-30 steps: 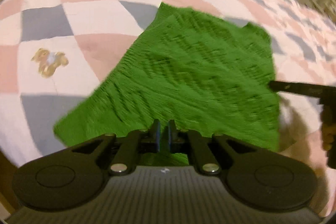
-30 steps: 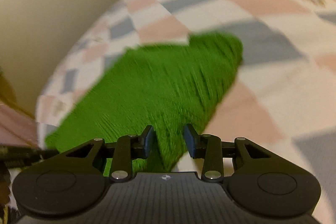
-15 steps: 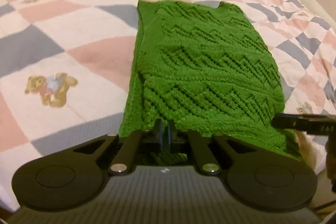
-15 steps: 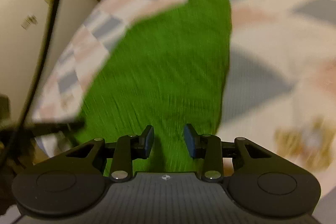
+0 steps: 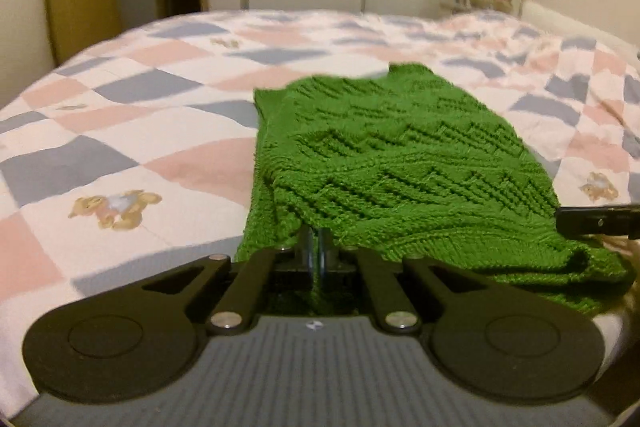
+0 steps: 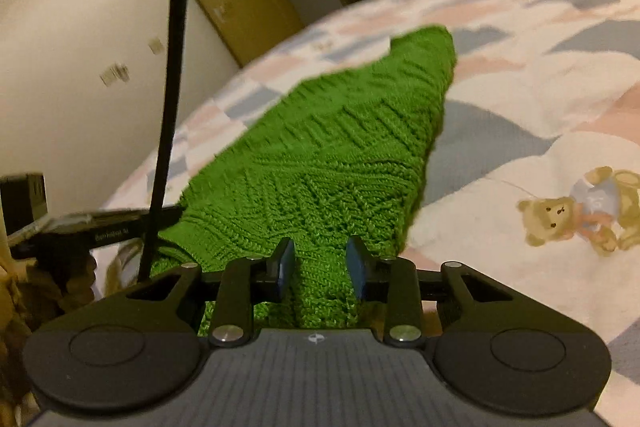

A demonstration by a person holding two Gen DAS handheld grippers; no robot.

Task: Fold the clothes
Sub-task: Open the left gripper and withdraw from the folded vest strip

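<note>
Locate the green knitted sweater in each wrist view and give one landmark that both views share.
Left wrist: green sweater fills the centre, its near edge pinched in the shut left gripper.
Right wrist: it runs from centre to lower middle, passing between the open right gripper.
Shared landmark: the checked quilt with teddy bears beneath it.

Folded green knit sweater point(image 5: 384, 163) lies on the checked quilt point(image 5: 120, 131).

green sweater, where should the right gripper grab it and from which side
Grip the near hem of the green sweater, the knit edge lying between the open fingers of the right gripper. Come in low from the near bed edge, along the quilt. The hem is layered and thick there, and the left gripper is shut on the same edge, so a matching grip probably keeps it level.
</note>
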